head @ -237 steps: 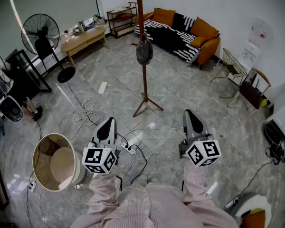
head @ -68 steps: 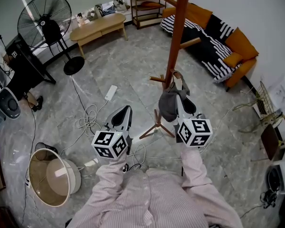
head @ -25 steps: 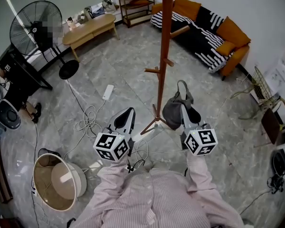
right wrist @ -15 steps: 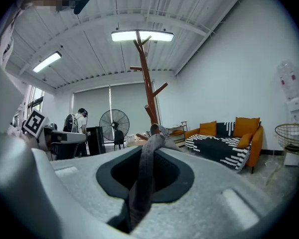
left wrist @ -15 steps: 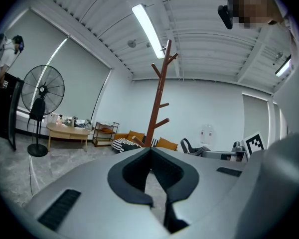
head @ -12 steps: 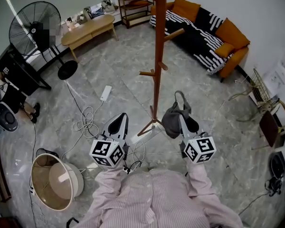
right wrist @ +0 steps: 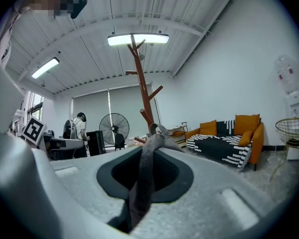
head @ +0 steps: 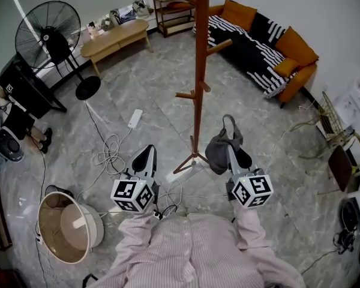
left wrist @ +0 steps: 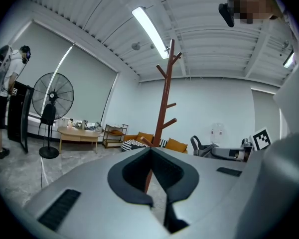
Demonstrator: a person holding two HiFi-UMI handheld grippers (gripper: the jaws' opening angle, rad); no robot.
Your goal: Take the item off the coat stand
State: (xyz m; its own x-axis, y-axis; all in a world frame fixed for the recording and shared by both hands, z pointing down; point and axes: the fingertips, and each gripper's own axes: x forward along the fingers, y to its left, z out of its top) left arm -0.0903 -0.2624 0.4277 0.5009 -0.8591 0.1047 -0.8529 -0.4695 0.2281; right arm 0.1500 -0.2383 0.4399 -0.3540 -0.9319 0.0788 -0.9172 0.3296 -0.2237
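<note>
Fingers of the right gripper (head: 233, 153) pinch the strap of one grey cloth item (head: 218, 150). It hangs from them just right of the single coat stand (head: 198, 83), clear of its pegs. Left gripper (head: 146, 155) fingers are pressed together on nothing. Loose cables (head: 110, 146) and the stand's feet cross the floor ahead. One fan (head: 47, 36) and one sofa (head: 261, 50) stand beyond.

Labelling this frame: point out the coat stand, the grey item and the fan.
coat stand (head: 199, 71), head view, its pole.
grey item (head: 218, 150), head view, its body.
fan (head: 36, 35), head view, its grille.
</note>
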